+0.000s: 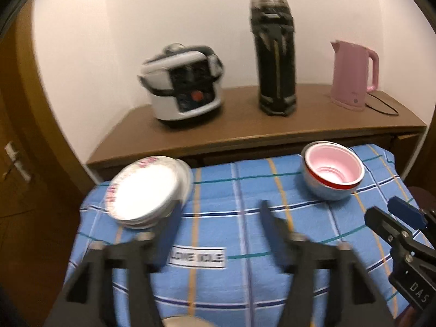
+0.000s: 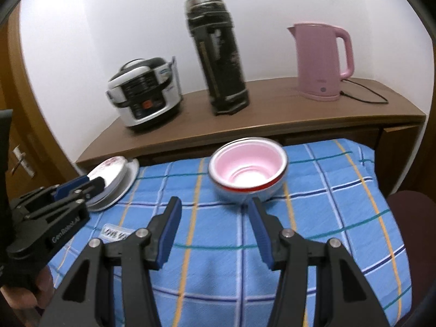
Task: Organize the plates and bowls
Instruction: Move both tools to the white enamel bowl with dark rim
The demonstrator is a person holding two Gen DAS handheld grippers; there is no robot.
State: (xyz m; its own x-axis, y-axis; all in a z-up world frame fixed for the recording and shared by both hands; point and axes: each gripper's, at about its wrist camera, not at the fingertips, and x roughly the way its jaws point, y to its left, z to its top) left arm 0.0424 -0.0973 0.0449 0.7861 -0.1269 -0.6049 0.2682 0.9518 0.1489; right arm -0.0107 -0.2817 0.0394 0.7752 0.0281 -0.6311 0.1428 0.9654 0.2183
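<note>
left wrist: stacked plates [image 1: 144,190], nested bowls [image 1: 331,174]

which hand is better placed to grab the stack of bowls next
Right. The right hand-held gripper is open and empty, with the bowls just past its fingertips. The left hand-held gripper is nearer the plates.

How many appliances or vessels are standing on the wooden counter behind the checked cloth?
3. A white and black cooker on the left, a tall dark flask in the middle, and a pink kettle on the right with its cord trailing. Nothing else shows on the counter.
</note>
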